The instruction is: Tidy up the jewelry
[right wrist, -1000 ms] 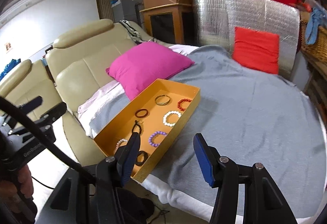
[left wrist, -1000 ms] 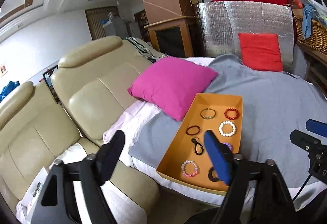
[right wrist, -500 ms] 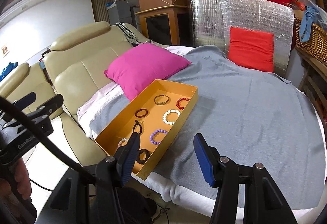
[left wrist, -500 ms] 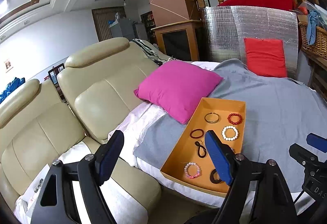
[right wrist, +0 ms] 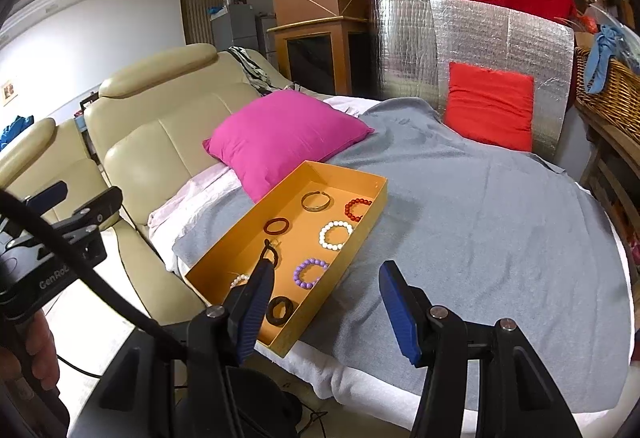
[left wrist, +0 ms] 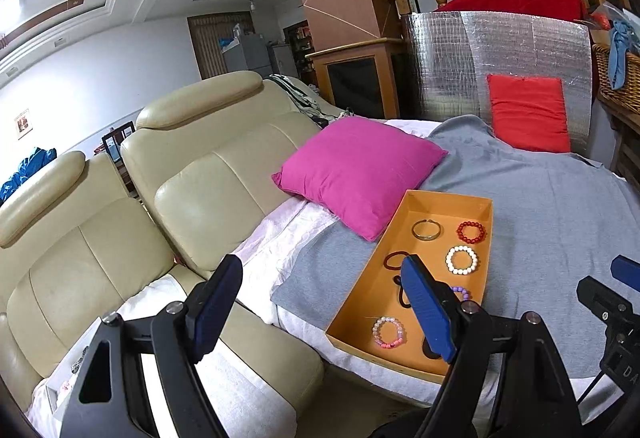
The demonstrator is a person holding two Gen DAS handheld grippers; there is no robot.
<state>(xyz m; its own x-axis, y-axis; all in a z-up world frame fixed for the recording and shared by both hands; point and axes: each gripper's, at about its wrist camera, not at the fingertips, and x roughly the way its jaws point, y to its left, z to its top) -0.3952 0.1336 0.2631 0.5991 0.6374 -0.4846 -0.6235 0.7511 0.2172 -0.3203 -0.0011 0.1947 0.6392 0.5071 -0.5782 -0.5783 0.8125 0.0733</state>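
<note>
Orange tray [right wrist: 362, 234] already holds every visible bracelet; none lies outside it. Both grippers' fingers open, empty: left gripper [left wrist: 320, 312], right gripper [right wrist: 328, 312].

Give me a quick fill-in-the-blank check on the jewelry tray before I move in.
1. The bracelets lie in an orange tray resting on a ____ blanket.
2. The white bead bracelet lies between the red bead bracelet and the ____ one.
3. Just beyond the tray's far end lies a ____ pillow.
4. The right gripper holds ____ between its jaws.

Missing words: grey; purple; pink; nothing
</note>
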